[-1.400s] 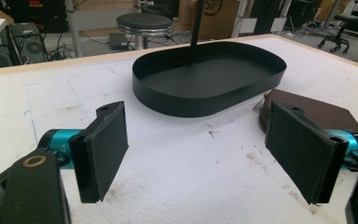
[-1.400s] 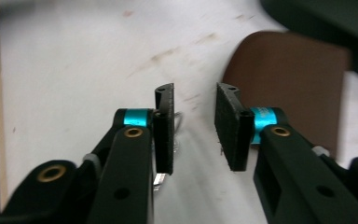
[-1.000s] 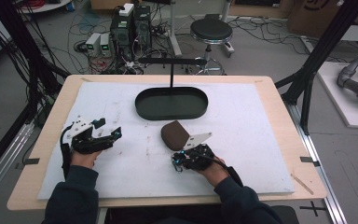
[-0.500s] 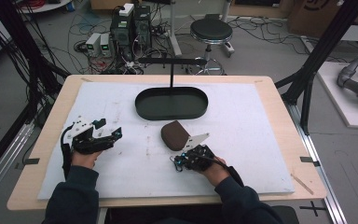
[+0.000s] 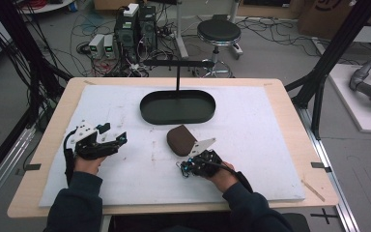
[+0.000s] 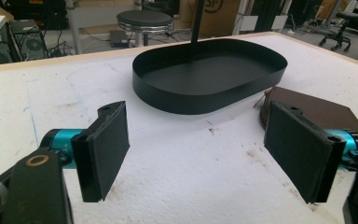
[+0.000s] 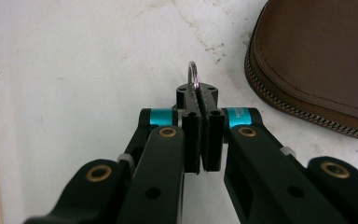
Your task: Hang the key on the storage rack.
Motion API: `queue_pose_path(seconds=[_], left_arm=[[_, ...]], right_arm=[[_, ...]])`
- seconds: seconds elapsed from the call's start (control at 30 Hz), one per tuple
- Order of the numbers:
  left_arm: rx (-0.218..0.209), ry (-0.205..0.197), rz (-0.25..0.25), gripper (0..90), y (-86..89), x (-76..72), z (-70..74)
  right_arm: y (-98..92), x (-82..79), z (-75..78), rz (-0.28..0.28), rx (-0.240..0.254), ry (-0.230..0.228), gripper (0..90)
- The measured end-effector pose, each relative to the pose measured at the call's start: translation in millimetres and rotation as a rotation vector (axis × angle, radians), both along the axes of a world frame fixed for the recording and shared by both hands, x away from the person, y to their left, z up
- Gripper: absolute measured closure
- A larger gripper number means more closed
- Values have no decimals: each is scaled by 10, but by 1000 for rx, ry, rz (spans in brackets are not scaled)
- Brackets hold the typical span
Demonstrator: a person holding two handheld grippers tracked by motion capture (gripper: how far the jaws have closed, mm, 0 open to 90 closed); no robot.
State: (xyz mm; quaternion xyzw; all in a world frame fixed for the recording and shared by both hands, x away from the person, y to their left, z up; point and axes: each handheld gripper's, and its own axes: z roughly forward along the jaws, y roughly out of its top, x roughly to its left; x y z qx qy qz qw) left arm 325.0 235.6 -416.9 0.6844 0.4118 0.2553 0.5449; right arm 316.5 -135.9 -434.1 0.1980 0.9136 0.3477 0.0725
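White foam table: right gripper, clamped on a metal ring, sits beside the brown pouch, nearer it than the wide-open left gripper.

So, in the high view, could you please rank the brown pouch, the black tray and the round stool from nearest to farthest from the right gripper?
1. brown pouch, just beyond the right gripper.
2. black tray, mid-table behind the pouch.
3. round stool, on the floor past the table.
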Motion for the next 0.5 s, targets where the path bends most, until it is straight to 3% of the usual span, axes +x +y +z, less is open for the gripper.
queue_pose_path(seconds=[0.1, 0.23, 0.37, 0.5], left_arm=[[-3, 1, 3, 221, 4, 0, -1], [-3, 3, 3, 223, 9, 1, -3], [-5, 2, 4, 224, 13, -1, -3], [-8, 3, 5, 226, 10, 0, -6]], right_arm=[[5, -19, 14, 2, -9, -48, 900], [-33, -15, 85, -1, 39, -84, 900], [-104, -10, 171, -8, 97, -70, 900], [-197, 10, 301, -32, 146, -103, 900]])
